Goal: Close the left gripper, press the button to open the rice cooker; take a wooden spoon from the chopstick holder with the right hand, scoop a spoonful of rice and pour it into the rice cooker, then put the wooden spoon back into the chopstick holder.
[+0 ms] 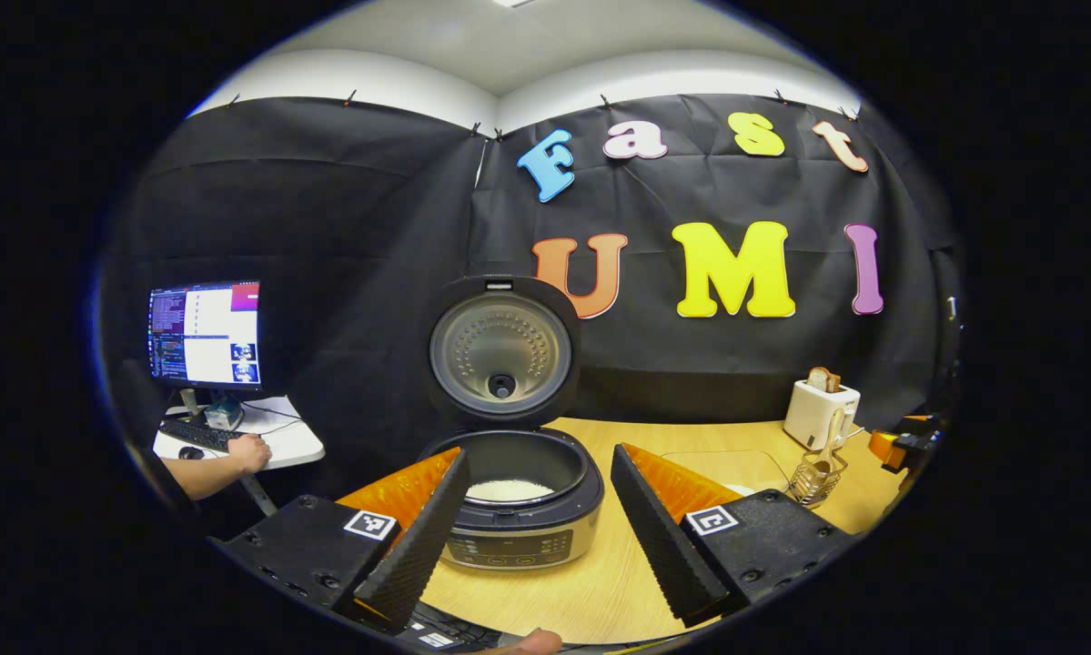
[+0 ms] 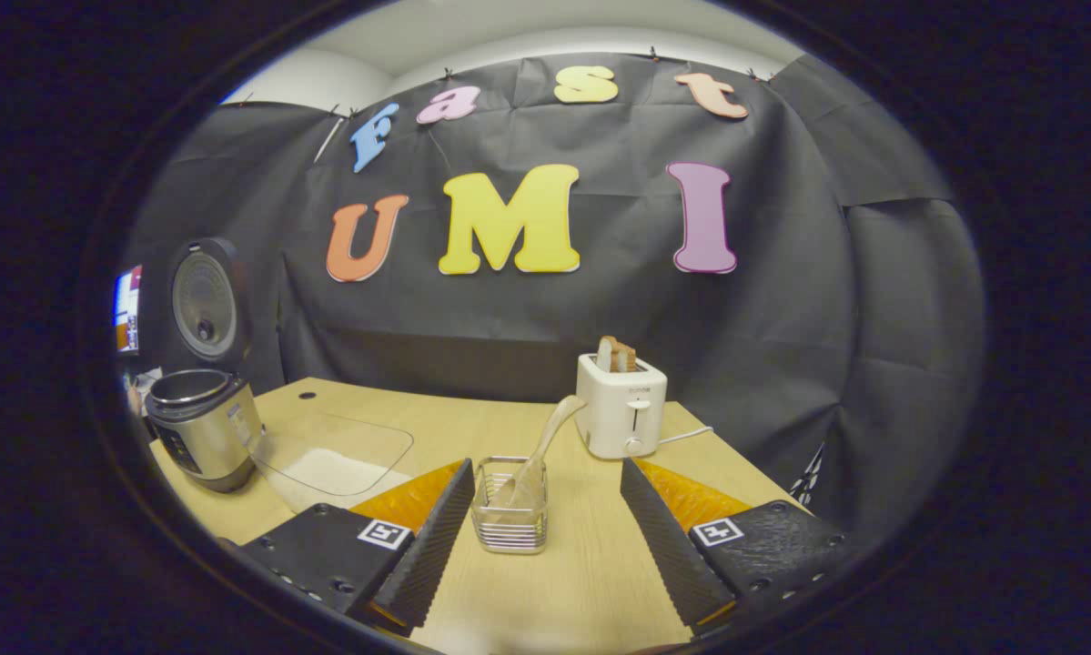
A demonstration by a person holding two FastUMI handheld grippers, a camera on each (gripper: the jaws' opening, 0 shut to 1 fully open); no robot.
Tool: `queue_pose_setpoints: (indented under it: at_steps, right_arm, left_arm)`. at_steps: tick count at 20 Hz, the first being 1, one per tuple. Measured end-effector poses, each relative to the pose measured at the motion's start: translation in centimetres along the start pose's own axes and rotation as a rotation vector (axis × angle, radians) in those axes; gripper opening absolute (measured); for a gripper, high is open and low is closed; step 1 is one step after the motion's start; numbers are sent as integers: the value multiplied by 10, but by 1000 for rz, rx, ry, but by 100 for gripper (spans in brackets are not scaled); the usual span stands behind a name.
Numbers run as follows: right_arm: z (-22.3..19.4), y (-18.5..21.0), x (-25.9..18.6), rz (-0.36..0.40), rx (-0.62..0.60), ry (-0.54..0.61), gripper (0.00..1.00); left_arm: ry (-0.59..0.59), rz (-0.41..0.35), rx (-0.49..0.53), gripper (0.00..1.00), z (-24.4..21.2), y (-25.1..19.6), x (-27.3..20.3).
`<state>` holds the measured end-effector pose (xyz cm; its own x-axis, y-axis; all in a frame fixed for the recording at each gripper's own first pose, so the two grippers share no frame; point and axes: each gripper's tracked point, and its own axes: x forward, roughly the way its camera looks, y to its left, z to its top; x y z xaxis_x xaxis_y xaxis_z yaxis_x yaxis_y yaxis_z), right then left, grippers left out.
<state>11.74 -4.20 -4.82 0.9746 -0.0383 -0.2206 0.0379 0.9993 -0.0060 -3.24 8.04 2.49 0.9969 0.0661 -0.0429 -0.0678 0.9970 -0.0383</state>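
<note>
Brushed-metal rice cooker [image 2: 207, 428]; wire chopstick holder [image 2: 510, 518]; matt wood table [image 2: 581, 564].

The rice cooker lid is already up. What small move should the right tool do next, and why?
Probably the right tool should ease forward and a little up to the wooden spoon and close on its handle. The rice cooker stands open, while the spoon leans in the chopstick holder, untouched. The tool is open, with the holder between its fingers.

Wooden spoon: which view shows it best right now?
The right gripper view: the wooden spoon stands close ahead in the chopstick holder, handle leaning toward the toaster. The left gripper view shows it small and far off at the right edge.
</note>
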Motion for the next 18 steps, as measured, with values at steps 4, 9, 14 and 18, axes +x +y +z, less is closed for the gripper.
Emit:
queue_pose_setpoints:
  at_steps: [4,9,14,18]
  right_arm:
    - [-7,8,47,1,-35,87,96]
    - [-7,13,96,-17,-29,162,94]
    - [-20,11,138,-45,60,291,95]
    - [-24,5,165,-55,107,362,95]
  left_arm:
    - [24,-52,36,100,-10,-11,3]
    - [55,-42,48,100,-19,-2,11]
    - [82,-28,10,99,-24,10,11]
    - [78,-28,17,99,-24,12,15]
